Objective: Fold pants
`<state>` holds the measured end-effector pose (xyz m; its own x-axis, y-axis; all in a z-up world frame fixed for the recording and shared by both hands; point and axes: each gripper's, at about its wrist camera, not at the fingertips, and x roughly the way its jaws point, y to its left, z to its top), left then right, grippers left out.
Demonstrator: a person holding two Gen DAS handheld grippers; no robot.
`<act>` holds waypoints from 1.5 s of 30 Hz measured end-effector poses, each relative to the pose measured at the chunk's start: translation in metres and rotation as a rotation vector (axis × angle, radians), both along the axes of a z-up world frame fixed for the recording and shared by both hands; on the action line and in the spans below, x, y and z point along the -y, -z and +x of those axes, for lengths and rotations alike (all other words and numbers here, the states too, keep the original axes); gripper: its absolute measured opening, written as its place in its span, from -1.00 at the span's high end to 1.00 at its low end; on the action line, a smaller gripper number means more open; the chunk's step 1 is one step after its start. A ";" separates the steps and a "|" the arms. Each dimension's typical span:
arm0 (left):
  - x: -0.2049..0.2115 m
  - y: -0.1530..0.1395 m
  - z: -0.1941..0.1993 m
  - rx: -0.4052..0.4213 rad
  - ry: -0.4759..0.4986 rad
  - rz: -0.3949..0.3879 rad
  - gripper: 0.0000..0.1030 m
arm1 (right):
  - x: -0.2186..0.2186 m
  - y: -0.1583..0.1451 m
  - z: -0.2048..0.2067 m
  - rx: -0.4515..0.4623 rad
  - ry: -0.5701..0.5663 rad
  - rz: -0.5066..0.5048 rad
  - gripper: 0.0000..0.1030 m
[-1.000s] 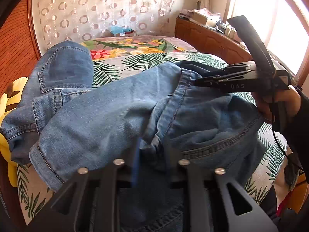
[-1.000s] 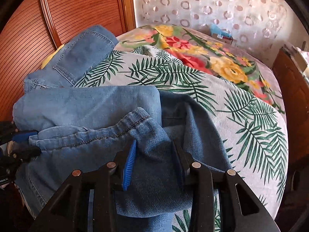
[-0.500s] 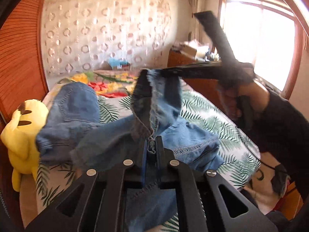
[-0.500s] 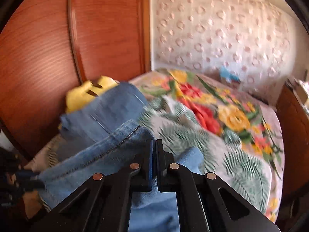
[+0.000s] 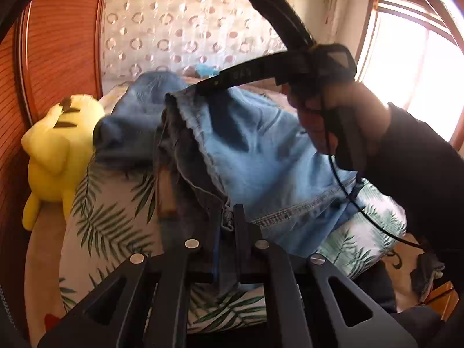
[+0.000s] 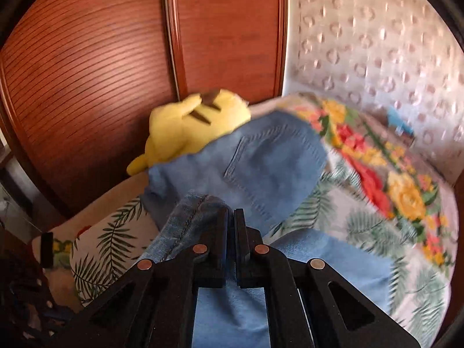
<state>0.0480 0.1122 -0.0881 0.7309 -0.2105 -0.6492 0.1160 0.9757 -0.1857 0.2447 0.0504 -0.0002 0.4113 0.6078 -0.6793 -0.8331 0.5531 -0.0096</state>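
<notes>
Your bed (image 5: pixel 116 226), spread with a palm-leaf and flower cover, fills both views, with the ribbed wooden wardrobe (image 6: pixel 87 72) hard against its far side. The blue jeans (image 5: pixel 261 150) hang lifted off the bed between your two claws, the seat and back pocket lying on the cover near the yellow plush toy (image 6: pixel 191 119).

Only your left wrist view shows the bright window (image 5: pixel 420 66), your right hand (image 5: pixel 333 110) and the right claw (image 5: pixel 203 87) from outside, clamped on a hemmed edge of denim held high. Only your right wrist view shows the back pocket flat on the bed.

Your left claw (image 5: pixel 227 220) is clenched on the jeans at the zipper fly. The right claw's jaws have just been closing, denim pinched between them. Bare bed cover lies open right of the jeans; the plush crowds the wardrobe edge.
</notes>
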 end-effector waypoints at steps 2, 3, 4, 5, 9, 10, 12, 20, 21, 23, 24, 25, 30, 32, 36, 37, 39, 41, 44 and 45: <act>0.001 0.006 -0.001 -0.015 0.004 -0.001 0.83 | 0.004 -0.005 0.005 -0.007 0.028 0.008 0.69; 0.003 0.008 -0.002 -0.021 0.004 0.001 0.83 | 0.011 -0.007 0.007 -0.005 0.040 0.025 0.52; 0.005 0.008 -0.002 -0.024 0.007 0.003 0.83 | 0.020 -0.013 0.006 -0.001 0.049 0.043 0.45; 0.006 0.008 0.000 -0.026 0.009 0.006 0.83 | 0.025 -0.014 0.004 0.001 0.060 0.051 0.36; 0.011 0.004 -0.001 -0.028 0.005 0.022 0.83 | 0.062 -0.014 0.001 0.023 0.115 0.058 0.31; 0.011 0.003 -0.001 -0.026 0.006 0.024 0.83 | 0.074 -0.013 -0.003 0.025 0.127 0.057 0.31; 0.010 0.000 -0.001 -0.024 0.006 0.027 0.82 | 0.101 -0.007 -0.011 0.026 0.150 0.052 0.31; 0.009 -0.013 0.003 0.008 -0.008 0.060 0.15 | 0.185 0.036 -0.047 0.001 0.268 -0.032 0.32; 0.010 -0.015 0.004 0.016 -0.004 0.062 0.02 | 0.193 0.042 -0.051 -0.005 0.286 -0.042 0.32; 0.013 -0.017 0.008 0.019 0.007 0.070 -0.17 | 0.203 0.052 -0.055 -0.039 0.313 -0.048 0.32; 0.015 -0.017 0.011 0.019 0.009 0.077 -0.24 | 0.208 0.059 -0.059 -0.045 0.328 -0.057 0.32; 0.017 -0.016 0.014 0.017 0.010 0.086 -0.24 | 0.213 0.065 -0.063 -0.052 0.336 -0.057 0.32; 0.022 -0.003 0.033 -0.022 0.004 0.114 -0.24 | 0.234 0.082 -0.085 -0.093 0.354 -0.017 0.32; 0.022 0.002 0.038 -0.035 0.002 0.115 -0.24 | 0.240 0.082 -0.093 -0.095 0.356 0.002 0.32; 0.023 0.005 0.044 -0.046 0.000 0.120 -0.24 | 0.244 0.078 -0.091 -0.093 0.359 0.008 0.32; 0.025 0.005 0.045 -0.047 0.001 0.121 -0.24 | 0.248 0.076 -0.092 -0.086 0.364 0.021 0.32; 0.029 0.004 0.045 -0.046 0.004 0.123 -0.33 | 0.252 0.073 -0.089 -0.081 0.384 0.056 0.32; 0.034 0.002 0.046 -0.038 0.011 0.119 -0.55 | 0.255 0.071 -0.086 -0.072 0.410 0.076 0.31; 0.044 0.001 0.048 -0.034 0.036 0.118 -0.59 | 0.256 0.073 -0.077 -0.077 0.417 0.103 0.29; 0.048 0.001 0.049 -0.034 0.042 0.123 -0.59 | 0.255 0.074 -0.075 -0.083 0.421 0.106 0.26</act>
